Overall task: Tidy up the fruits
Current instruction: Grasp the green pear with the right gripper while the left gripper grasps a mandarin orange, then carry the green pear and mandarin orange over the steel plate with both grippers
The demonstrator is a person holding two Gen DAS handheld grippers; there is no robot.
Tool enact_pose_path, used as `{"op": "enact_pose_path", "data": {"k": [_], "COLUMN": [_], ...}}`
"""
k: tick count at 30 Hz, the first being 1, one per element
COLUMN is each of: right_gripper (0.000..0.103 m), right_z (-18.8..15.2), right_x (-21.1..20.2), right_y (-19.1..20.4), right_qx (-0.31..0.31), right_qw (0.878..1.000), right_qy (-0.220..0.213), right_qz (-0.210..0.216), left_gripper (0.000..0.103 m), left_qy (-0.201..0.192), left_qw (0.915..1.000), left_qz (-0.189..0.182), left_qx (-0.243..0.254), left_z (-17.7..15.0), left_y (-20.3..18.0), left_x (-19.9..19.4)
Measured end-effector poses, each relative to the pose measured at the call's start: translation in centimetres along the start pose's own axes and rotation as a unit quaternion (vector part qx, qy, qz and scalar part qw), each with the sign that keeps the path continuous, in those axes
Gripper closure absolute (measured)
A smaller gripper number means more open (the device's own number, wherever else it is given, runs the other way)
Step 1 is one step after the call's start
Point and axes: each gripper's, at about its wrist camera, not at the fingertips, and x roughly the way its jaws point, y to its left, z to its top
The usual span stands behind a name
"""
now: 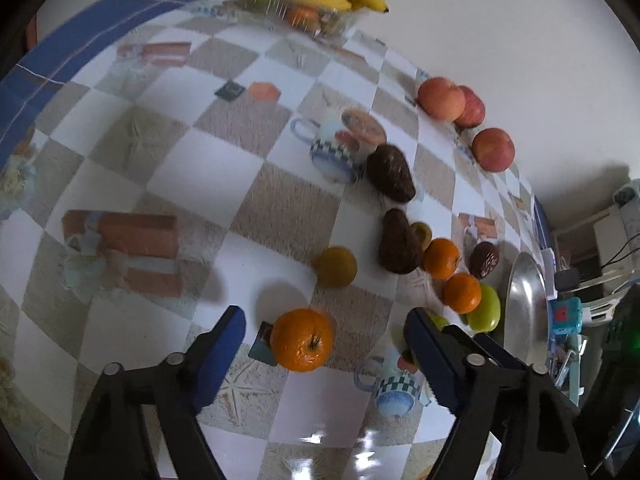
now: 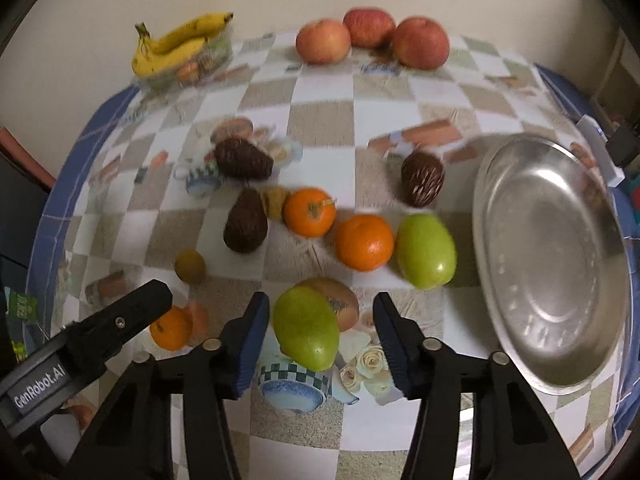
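My left gripper (image 1: 326, 324) is open with an orange (image 1: 302, 345) lying on the table between its fingers. It also shows in the right wrist view (image 2: 170, 328), partly behind the left gripper's finger (image 2: 120, 320). My right gripper (image 2: 320, 312) is open around a green mango (image 2: 306, 328) on the table. A second green mango (image 2: 426, 250), two oranges (image 2: 310, 212) (image 2: 363, 242), three dark brown fruits (image 2: 245, 226) (image 2: 242, 159) (image 2: 423, 178) and a small yellowish fruit (image 2: 190, 266) lie mid-table. Three apples (image 2: 372, 38) sit at the far edge.
An empty steel tray (image 2: 548, 260) lies to the right of the fruits. Bananas (image 2: 180, 42) rest on a clear container (image 2: 200, 66) at the far left corner. The checkered tablecloth (image 2: 320, 120) has a blue border. A wall stands behind the table.
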Motion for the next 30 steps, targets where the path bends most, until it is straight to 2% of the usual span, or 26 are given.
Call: {"op": "enact_pose_path", "data": {"k": [6, 8, 10, 15, 23, 25, 30], "right_gripper": [0.054, 0.059, 0.06, 0.06, 0.061, 0.061, 0.061], "right_z": [-0.4, -0.5, -0.6, -0.6, -0.9, -0.9, -0.7], "right_x": [1.2, 1.5, 1.7, 1.7, 2.6, 2.5, 1.9], "right_y": [0.5, 0.6, 0.6, 0.5, 0.3, 0.4, 0.1], "right_qx": [-0.004, -0.004, 0.002, -0.003, 0.014, 0.01, 0.012], "right_qw": [1.0, 0.999, 0.998, 0.998, 0.995, 0.995, 0.995], "right_qy": [0.022, 0.03, 0.036, 0.033, 0.056, 0.056, 0.052], "right_qz": [0.019, 0.031, 0.042, 0.044, 0.082, 0.08, 0.084], "left_gripper": [0.035, 0.046, 0.051, 0.051, 0.063, 0.064, 0.065], "left_qy": [0.029, 0.031, 0.039, 0.041, 0.037, 0.036, 0.045], "left_qw": [0.9994, 0.9993, 0.9989, 0.9988, 0.999, 0.999, 0.9984], "left_qz": [-0.012, -0.005, -0.004, -0.005, 0.013, 0.016, 0.001], "left_qx": [-0.014, -0.02, -0.026, -0.026, -0.024, -0.023, -0.035], "left_z": [-0.6, -0.7, -0.7, -0.9, -1.0, -1.0, -1.1], "left_y": [0.3, 0.6, 0.9, 1.0, 1.1, 1.0, 0.8], "left_x": [0.8, 1.0, 1.3, 1.5, 1.3, 1.4, 1.5]}}
